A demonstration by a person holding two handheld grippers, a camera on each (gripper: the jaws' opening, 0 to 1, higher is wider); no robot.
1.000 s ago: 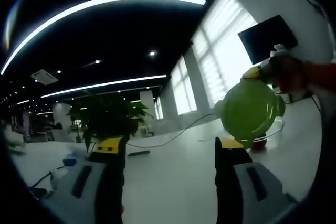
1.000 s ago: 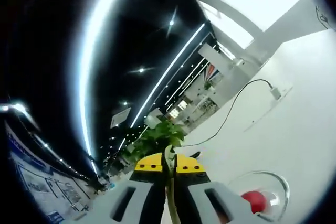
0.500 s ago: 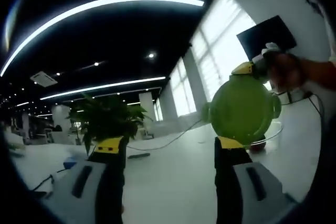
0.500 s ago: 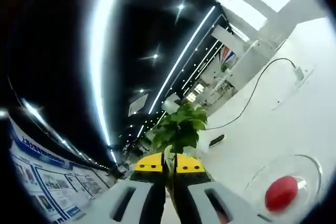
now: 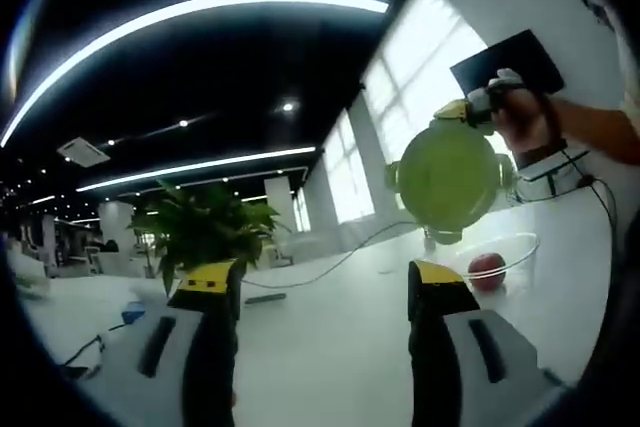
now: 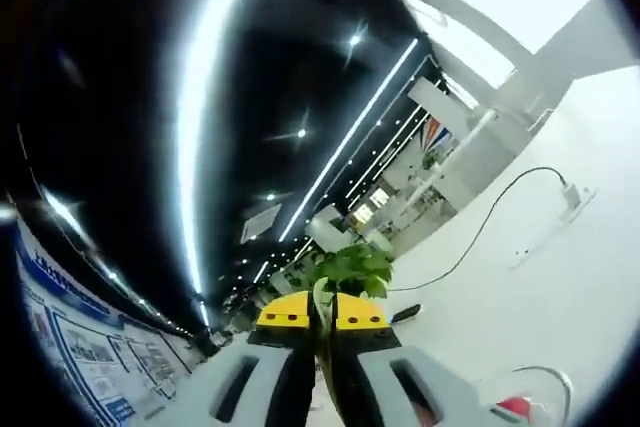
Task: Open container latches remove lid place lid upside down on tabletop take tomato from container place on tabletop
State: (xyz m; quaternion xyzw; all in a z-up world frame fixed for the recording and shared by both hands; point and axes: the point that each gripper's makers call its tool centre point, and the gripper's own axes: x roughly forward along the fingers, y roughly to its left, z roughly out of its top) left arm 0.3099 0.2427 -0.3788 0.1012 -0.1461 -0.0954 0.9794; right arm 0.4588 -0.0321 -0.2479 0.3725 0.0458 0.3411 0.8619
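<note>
Compared with one second ago, the green lid (image 5: 447, 173) sits higher in the left gripper view, well clear of the clear container (image 5: 487, 259) on the white table (image 5: 330, 327), and the red tomato (image 5: 487, 267) inside is now uncovered. At lower left and centre of that view, the left tool (image 5: 320, 285) has its jaws spread wide and holds nothing. At upper right, the right tool (image 5: 465, 110) pinches the lid by its edge. In the right gripper view, the right tool (image 6: 322, 315) shows its jaws pressed together on the thin lid edge; the tomato (image 6: 514, 408) and container rim (image 6: 545, 375) lie at the lower right. Step in hand, as judged: lid removal is done and the lid is in transit. The next move calls for inverting the lid and lowering it onto a bare area of the table beside the container.
</note>
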